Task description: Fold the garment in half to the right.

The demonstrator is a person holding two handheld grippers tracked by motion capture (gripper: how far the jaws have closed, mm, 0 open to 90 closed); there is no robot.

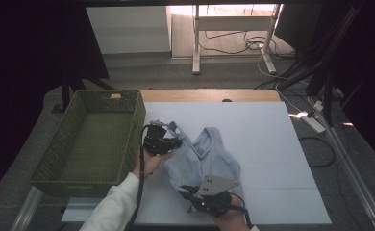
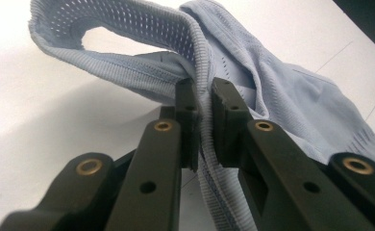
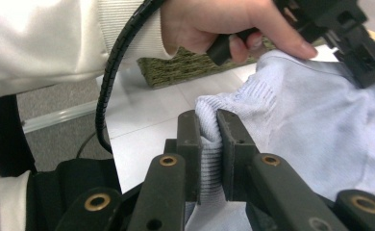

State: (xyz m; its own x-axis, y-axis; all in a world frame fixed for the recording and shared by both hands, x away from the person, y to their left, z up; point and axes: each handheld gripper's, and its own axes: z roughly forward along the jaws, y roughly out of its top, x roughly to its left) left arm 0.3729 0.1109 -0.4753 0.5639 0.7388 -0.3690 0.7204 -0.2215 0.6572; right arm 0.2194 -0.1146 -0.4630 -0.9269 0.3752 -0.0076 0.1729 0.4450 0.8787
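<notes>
A pale blue knit top (image 1: 205, 156) lies crumpled on the white table cover (image 1: 272, 144), near the front edge, right of the green wicker basket (image 1: 92, 139). The left gripper (image 2: 204, 103) pinches its mesh-edged strap, jaws nearly closed on the cloth — the right gripper (image 3: 209, 130) clamps a ribbed hem fold at the garment's near end.

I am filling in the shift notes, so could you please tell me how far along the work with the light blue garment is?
Done: both grippers have a grip. The left gripper pinches a strap edge of the light blue garment; the right gripper clamps its ribbed hem. In hand: the garment lies partly spread on the white table. Left: probably folding it or moving it into the green basket, which holds no garment yet.
</notes>
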